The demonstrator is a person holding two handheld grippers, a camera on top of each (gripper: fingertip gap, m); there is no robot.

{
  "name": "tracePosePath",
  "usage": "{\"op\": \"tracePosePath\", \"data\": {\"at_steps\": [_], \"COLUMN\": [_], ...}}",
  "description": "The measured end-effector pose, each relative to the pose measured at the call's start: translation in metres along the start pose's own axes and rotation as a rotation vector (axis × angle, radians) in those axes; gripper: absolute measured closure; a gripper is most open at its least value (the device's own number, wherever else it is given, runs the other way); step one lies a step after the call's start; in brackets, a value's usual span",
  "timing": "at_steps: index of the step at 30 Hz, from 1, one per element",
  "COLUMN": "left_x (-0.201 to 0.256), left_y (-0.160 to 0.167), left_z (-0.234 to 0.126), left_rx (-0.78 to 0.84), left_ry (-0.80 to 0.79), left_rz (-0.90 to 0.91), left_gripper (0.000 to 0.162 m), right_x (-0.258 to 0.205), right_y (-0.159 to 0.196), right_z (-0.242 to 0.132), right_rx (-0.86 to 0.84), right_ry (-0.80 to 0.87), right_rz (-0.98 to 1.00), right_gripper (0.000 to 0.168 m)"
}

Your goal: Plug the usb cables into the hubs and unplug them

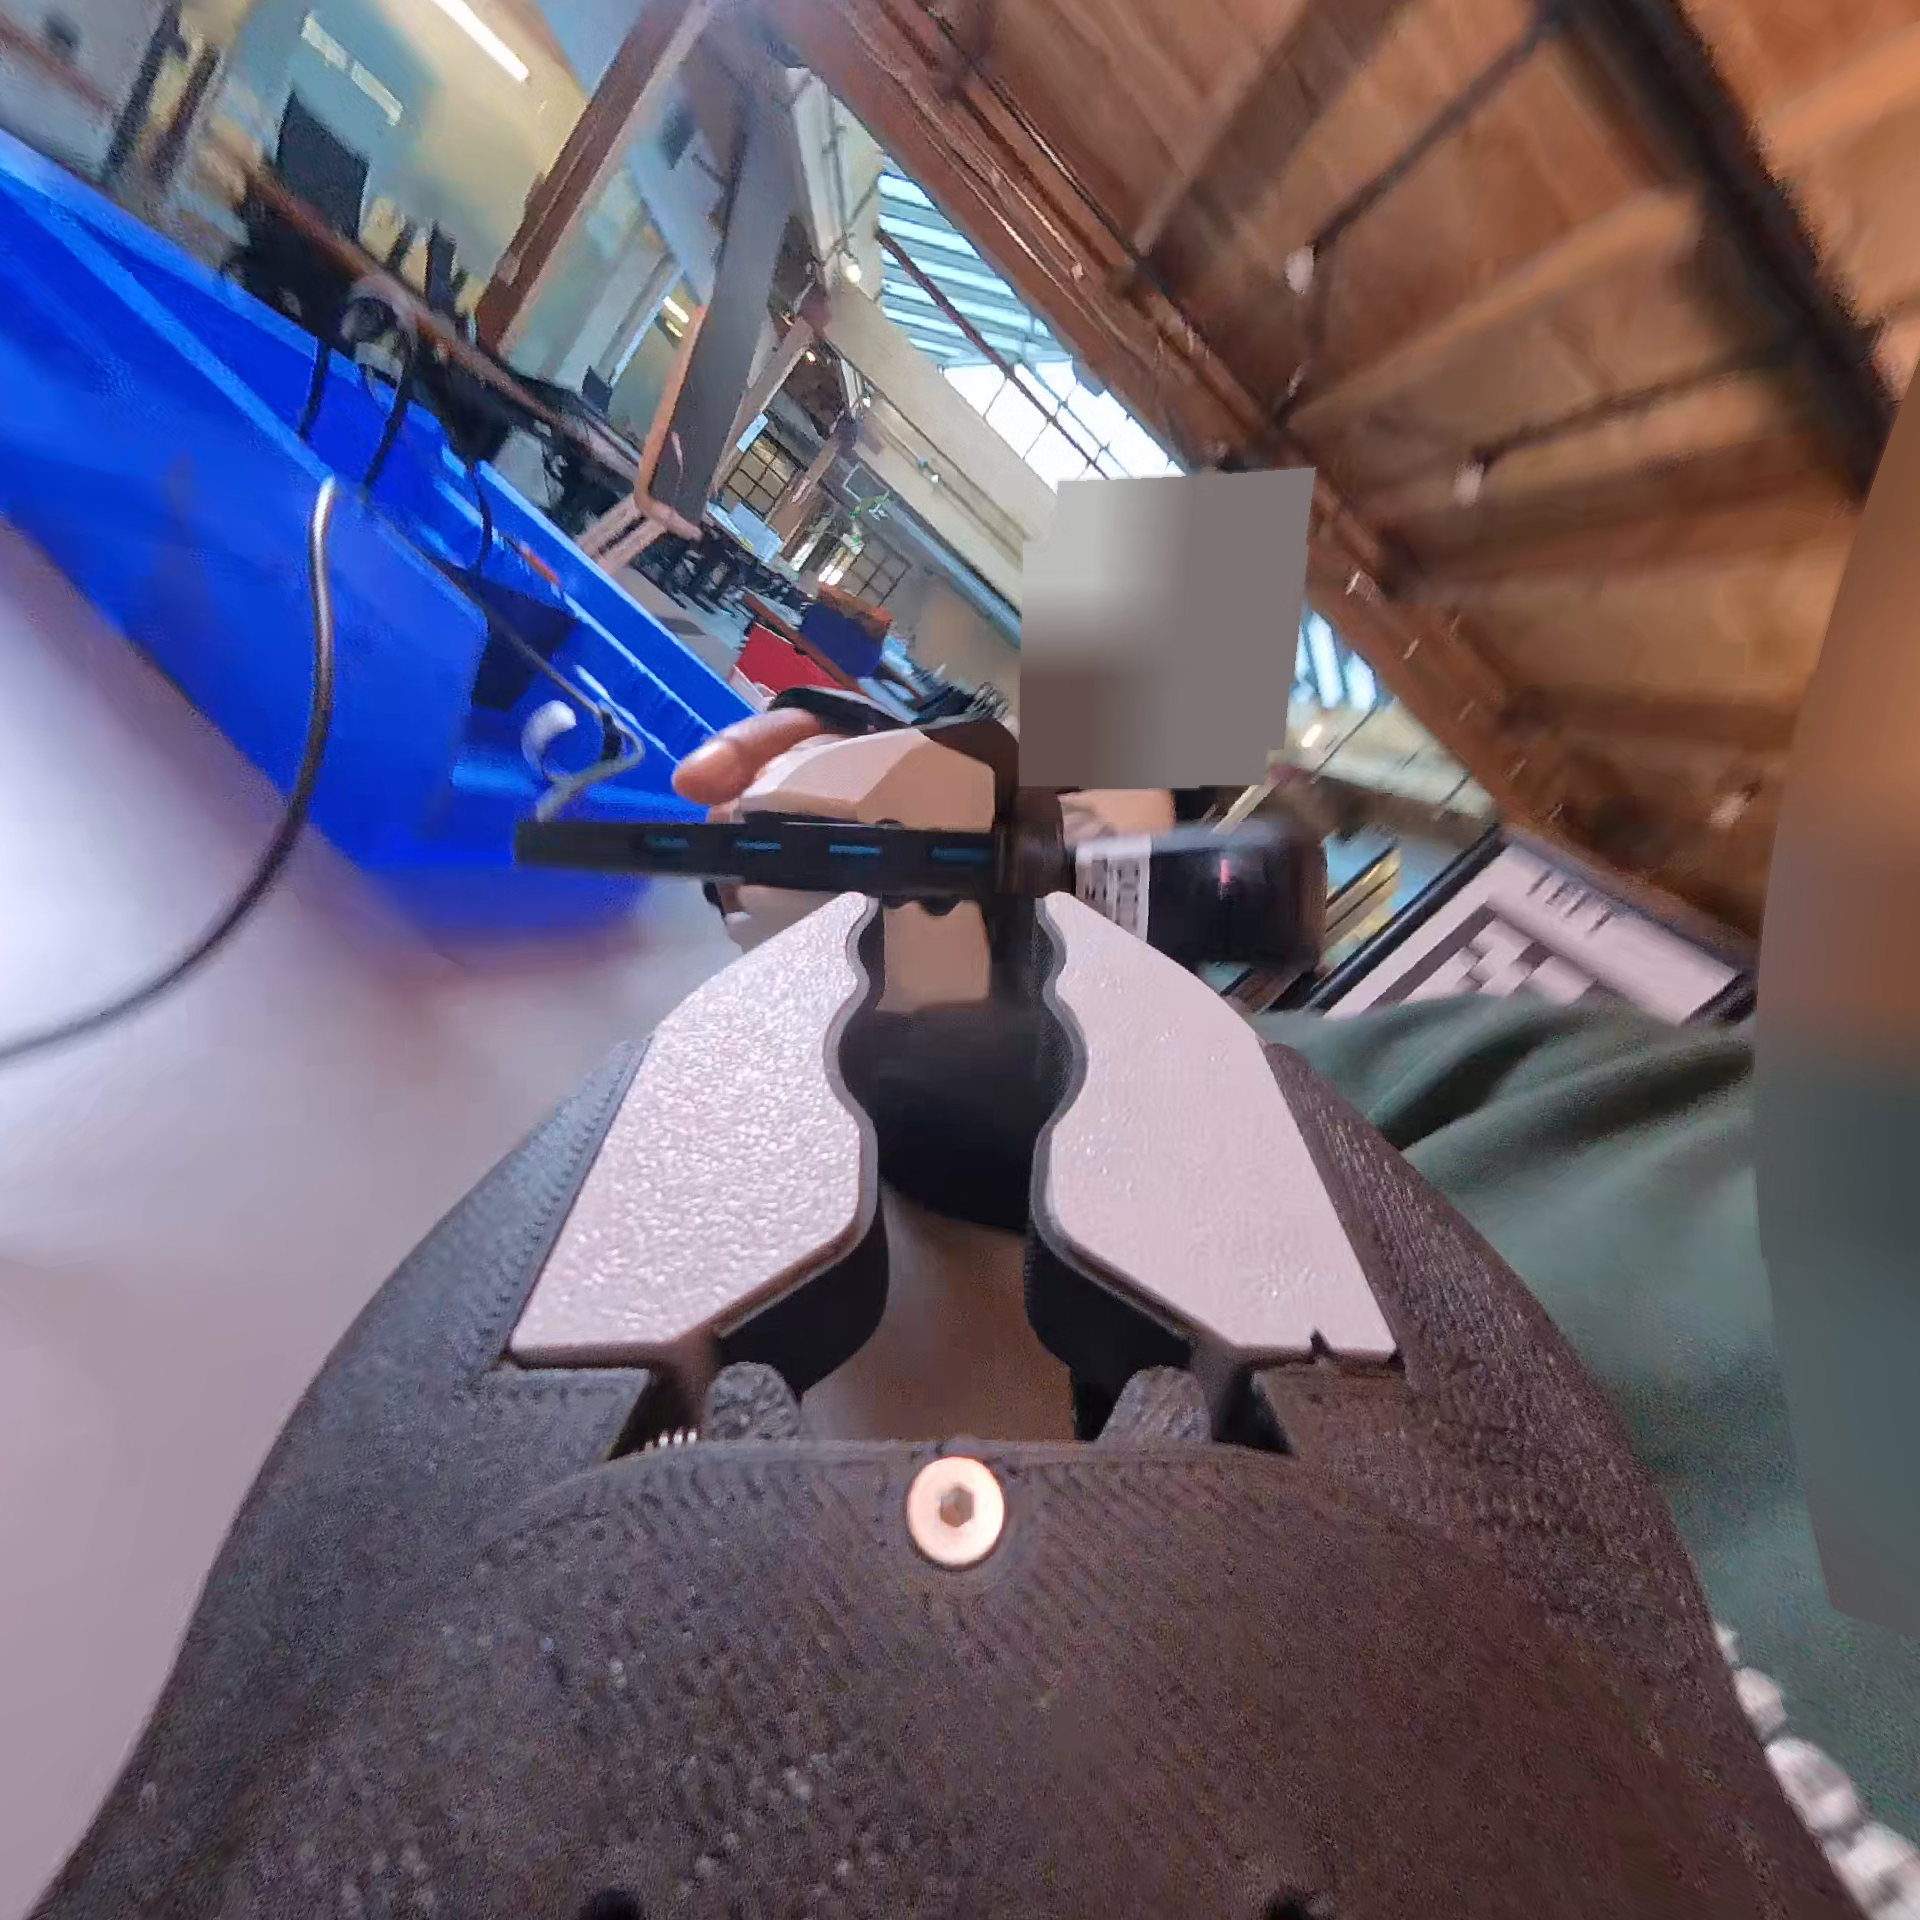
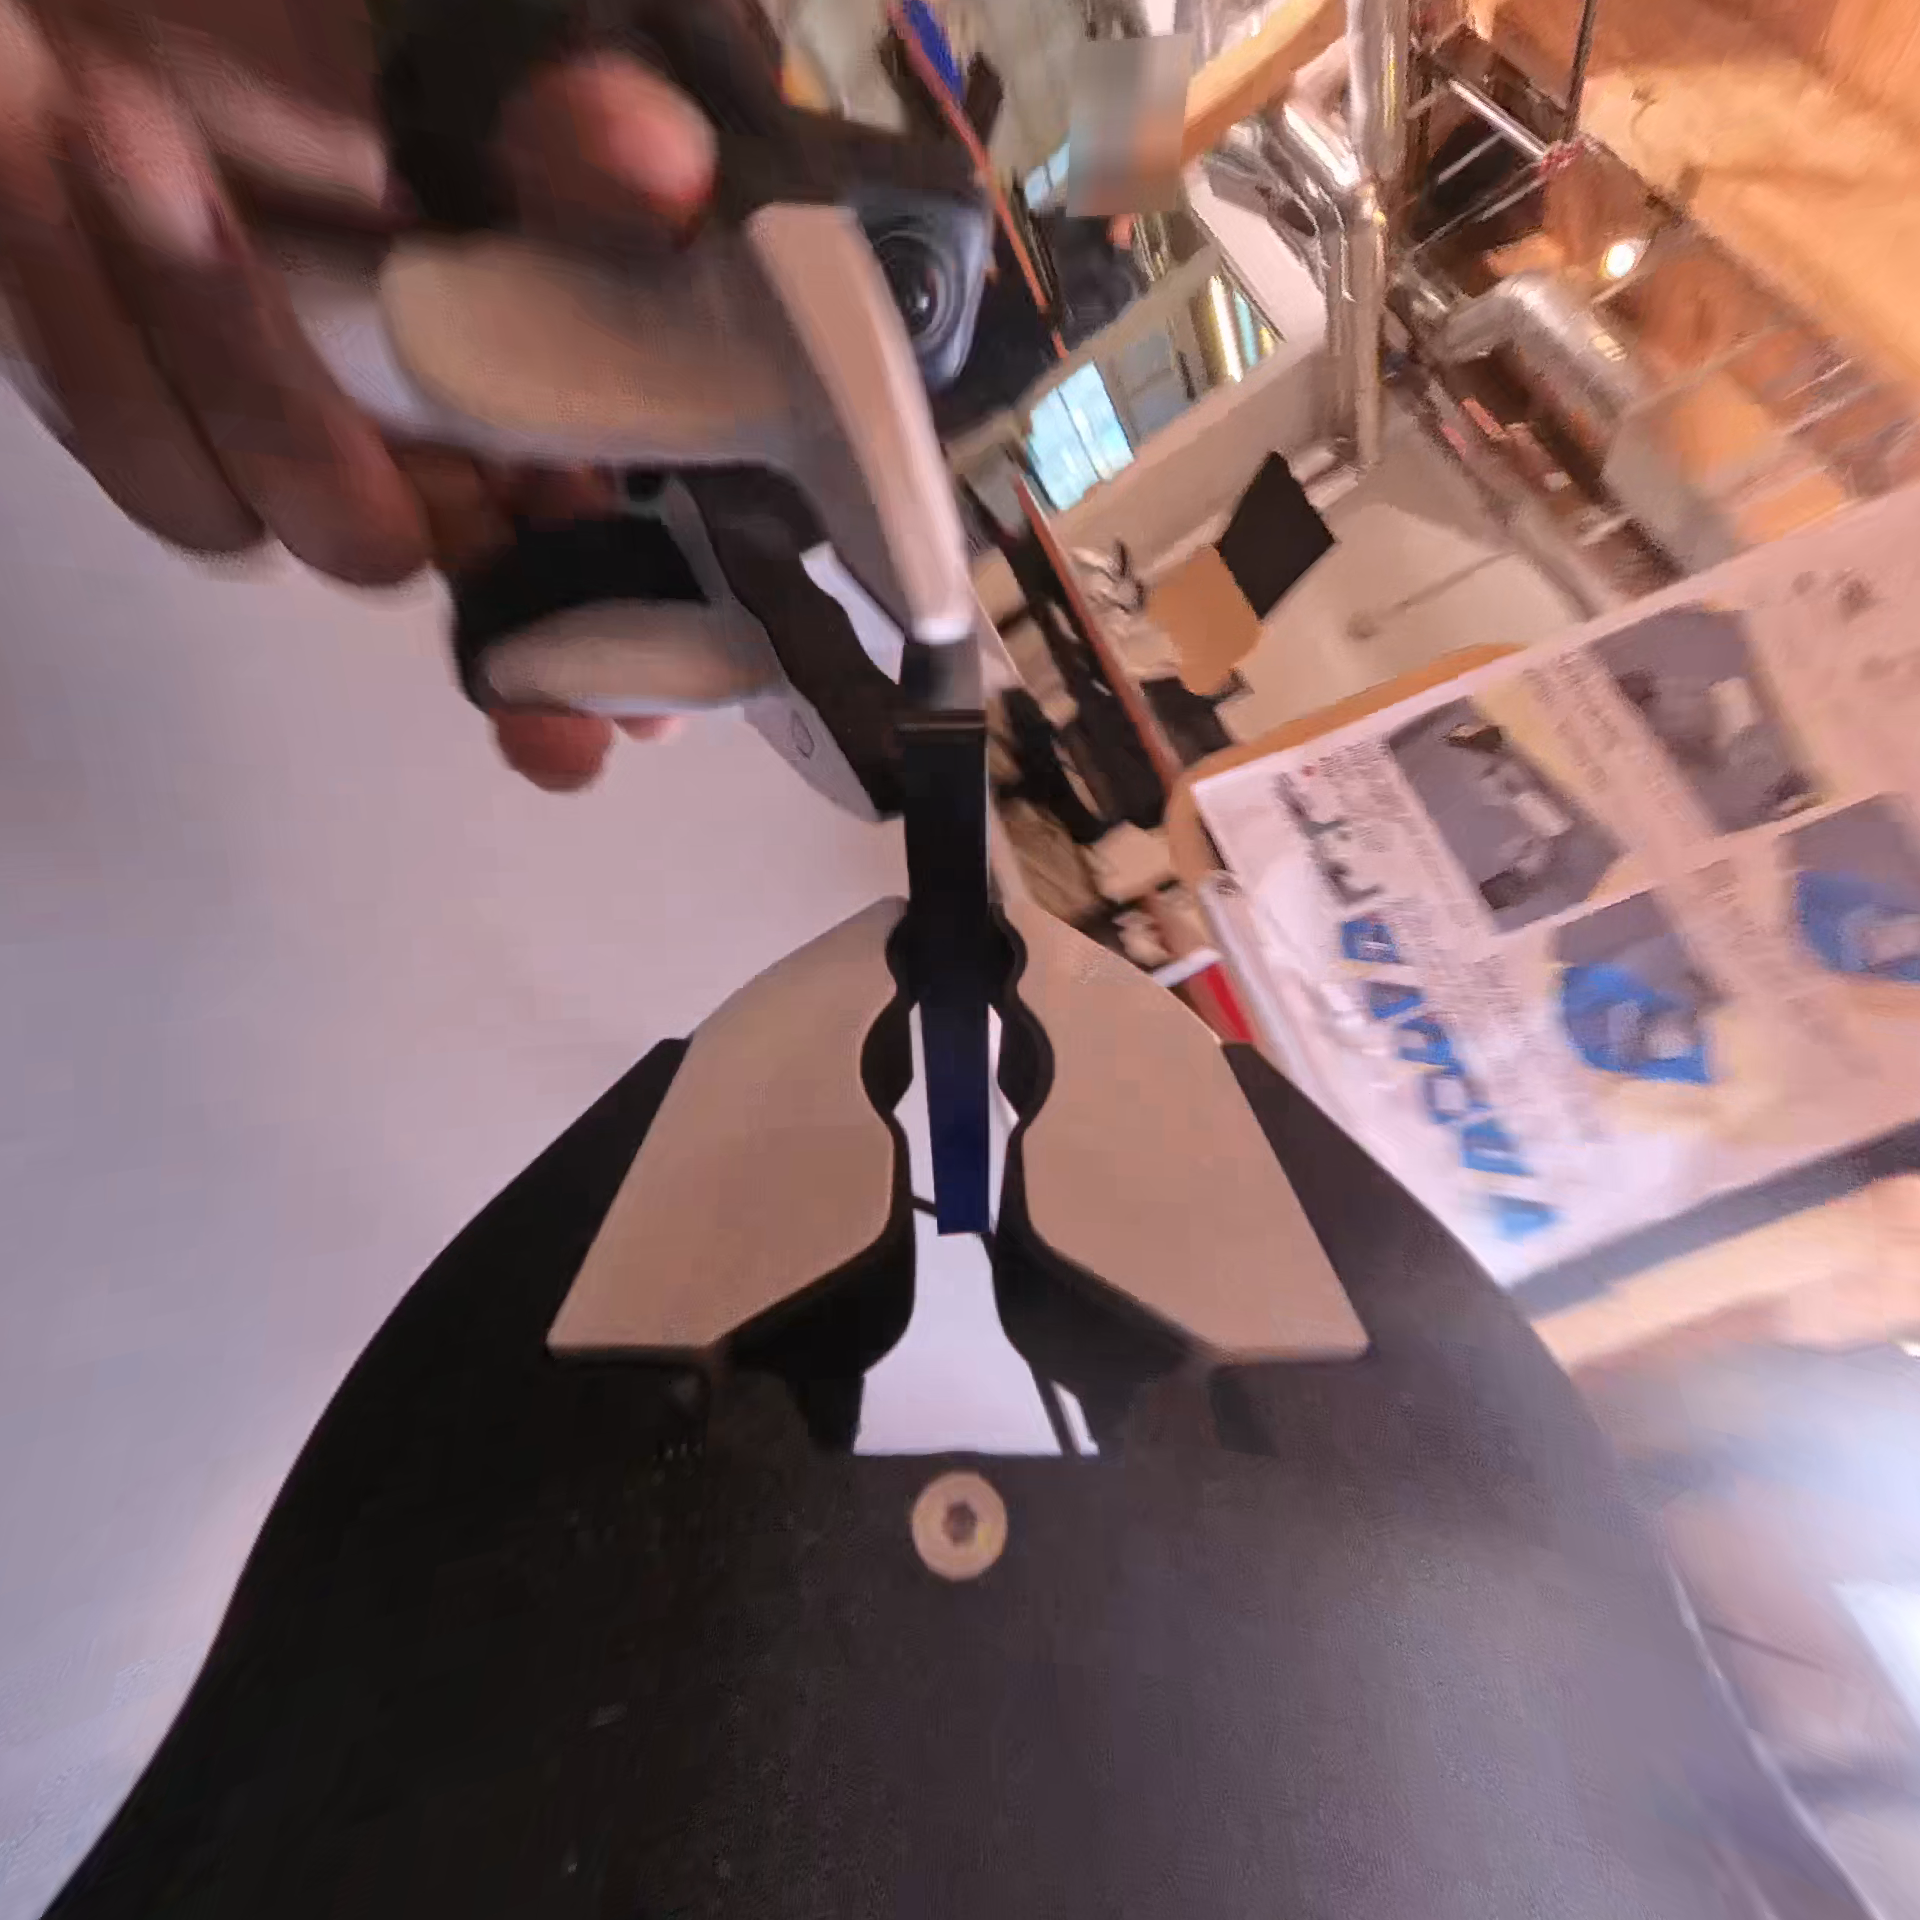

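Observation:
A black USB hub (image 1: 758,847) with blue ports runs crosswise just past my left gripper's tips. My left gripper (image 1: 956,914) has its jaws nearly closed around a black plug piece (image 1: 961,1101) that runs up to the hub's right end. In the right wrist view the hub (image 2: 951,831) shows edge-on as a thin black and blue strip. My right gripper (image 2: 951,914) is shut on it. The left gripper (image 2: 883,436), held by a hand (image 2: 208,416), meets the hub's far end there. Both views are blurred.
A blue bin (image 1: 208,468) with cables hanging from it stands on the white table (image 1: 156,1143) at left. A thin dark cable (image 1: 312,727) trails over the table. A keyboard (image 1: 1507,956) and a green sleeve (image 1: 1558,1195) lie at right. Printed sheets (image 2: 1558,935) show to my right.

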State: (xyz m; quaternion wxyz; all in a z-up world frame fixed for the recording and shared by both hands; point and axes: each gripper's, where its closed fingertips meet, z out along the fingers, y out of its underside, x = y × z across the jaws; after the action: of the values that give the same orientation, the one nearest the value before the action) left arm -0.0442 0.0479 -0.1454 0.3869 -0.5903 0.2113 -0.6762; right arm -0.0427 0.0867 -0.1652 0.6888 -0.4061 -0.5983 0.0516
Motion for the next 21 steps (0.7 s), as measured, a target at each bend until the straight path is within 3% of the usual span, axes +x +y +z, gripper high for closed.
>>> {"op": "tracePosePath", "data": {"at_steps": [6, 9, 11, 12, 15, 19, 21], "left_x": [-0.021, -0.007, 0.0, 0.002, -0.005, -0.018, -0.025], "left_y": [0.014, 0.033, 0.039, 0.041, 0.04, 0.037, 0.038], "left_z": [-0.005, 0.008, 0.012, 0.011, 0.005, -0.009, -0.014], "left_rx": [-0.255, -0.303, -0.315, -0.328, -0.378, -0.478, -0.546], "left_ry": [-0.25, -0.195, -0.172, -0.167, -0.198, -0.285, -0.324], "left_rz": [0.695, 0.784, 0.839, 0.87, 0.866, 0.969, 1.037], "left_gripper": [0.113, 0.112, 0.144, 0.149, 0.15, 0.15, 0.15], "right_x": [0.015, 0.01, 0.002, -0.001, -0.006, -0.015, -0.023], "right_y": [-0.055, -0.071, -0.075, -0.074, -0.065, -0.039, -0.027], "right_z": [-0.033, -0.041, -0.043, -0.043, -0.042, -0.038, -0.039], "right_rx": [0.497, 0.626, 0.645, 0.636, 0.559, 0.327, 0.216], "right_ry": [-0.338, -0.464, -0.528, -0.541, -0.562, -0.515, -0.508], "right_rz": [0.772, 0.91, 0.931, 0.921, 0.858, 0.681, 0.589], "right_gripper": [0.157, 0.157, 0.156, 0.156, 0.156, 0.154, 0.145]}}
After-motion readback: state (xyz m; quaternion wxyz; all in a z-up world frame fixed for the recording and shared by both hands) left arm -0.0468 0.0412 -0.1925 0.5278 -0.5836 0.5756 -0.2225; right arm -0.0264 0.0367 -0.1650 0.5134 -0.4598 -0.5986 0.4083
